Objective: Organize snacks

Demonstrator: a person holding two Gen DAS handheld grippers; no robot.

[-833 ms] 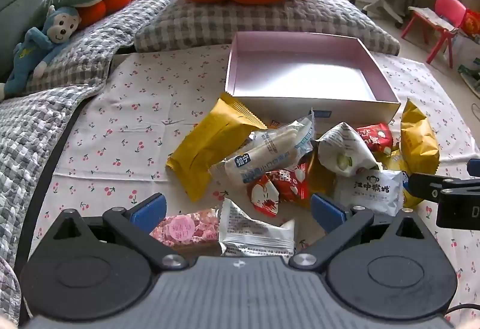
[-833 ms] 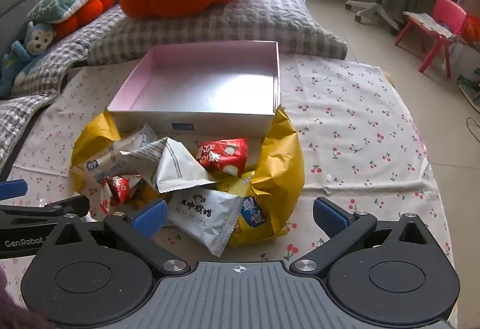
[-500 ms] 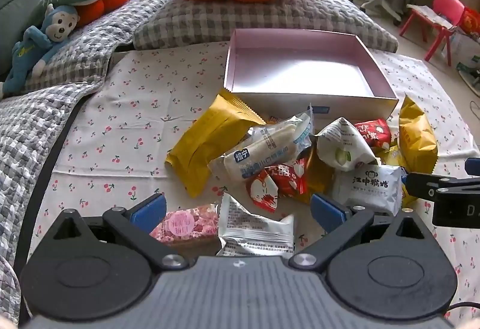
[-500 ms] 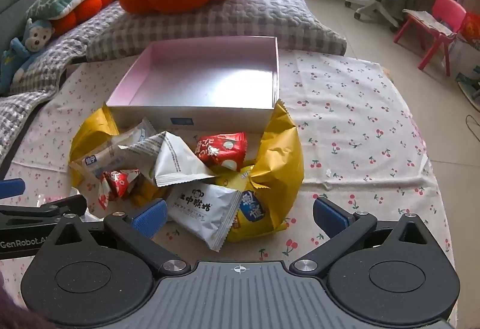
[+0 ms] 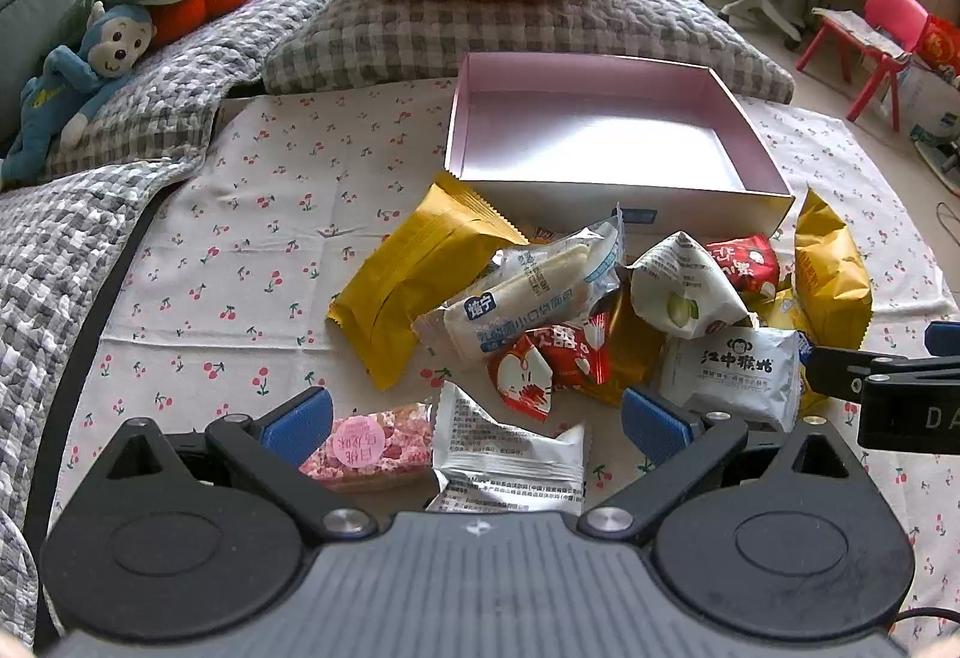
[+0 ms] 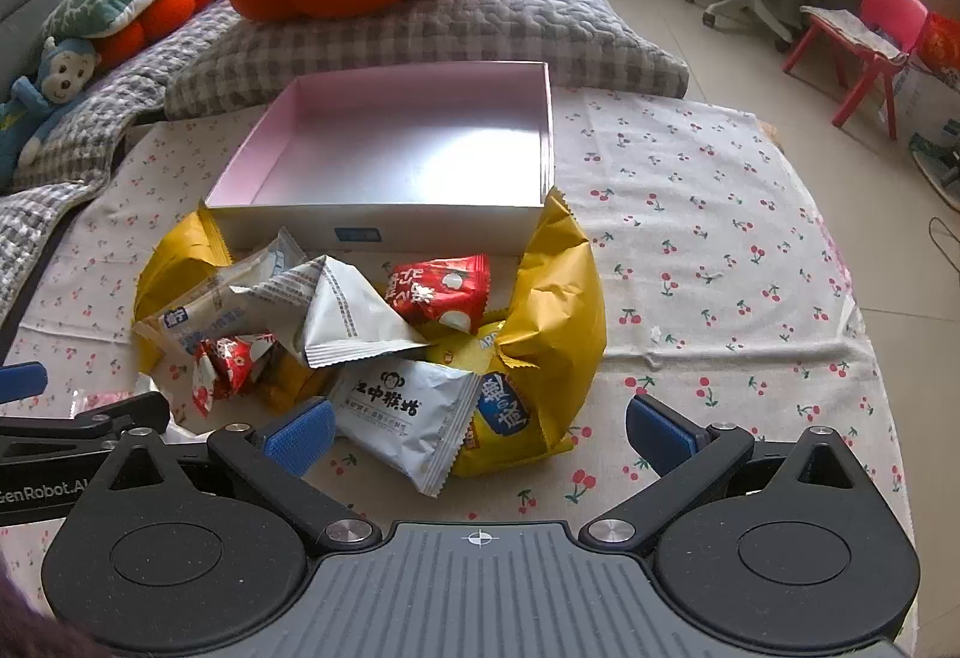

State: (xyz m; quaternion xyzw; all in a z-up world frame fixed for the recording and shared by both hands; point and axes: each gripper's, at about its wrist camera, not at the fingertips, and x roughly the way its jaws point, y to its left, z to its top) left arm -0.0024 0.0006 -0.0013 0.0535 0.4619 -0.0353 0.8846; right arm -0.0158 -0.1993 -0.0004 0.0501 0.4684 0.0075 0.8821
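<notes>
With both sets of fingers spread wide and nothing between the pads, I'm parked over the snack pile w/ no pick made yet. Left gripper [image 5: 477, 421] tilts down at the near edge of the heap; right gripper [image 6: 480, 427] sits on the pile's right side. The pink-lined box [image 5: 606, 190] is empty and stands just behind the pile on the cherry-print cloth [image 5: 240, 238], its front wall touching or nearly touching the back pkts.

Nearest to my left fingers: the pink nougat bar [image 5: 369, 445] and a white foil packet [image 5: 510, 460], side by side, apart from the main heap. I'd judge those the easy first picks, since nothing lies on them. The bar is flat, so I'd come in low and close across its short width, not the length.

Right side: the white monkey-logo packet [image 6: 414, 418] lies on top, partly over the yellow bag [image 6: 552, 334], so it goes first; grabbing the bag first would prob. drag the rest. Foil pkts are puffy and slick, so I'd close on the body, not the crimped seal, then lift clear of the box wall before lowering in.

Main risk: both grippers are close together, so I'd move one at a time.
</notes>
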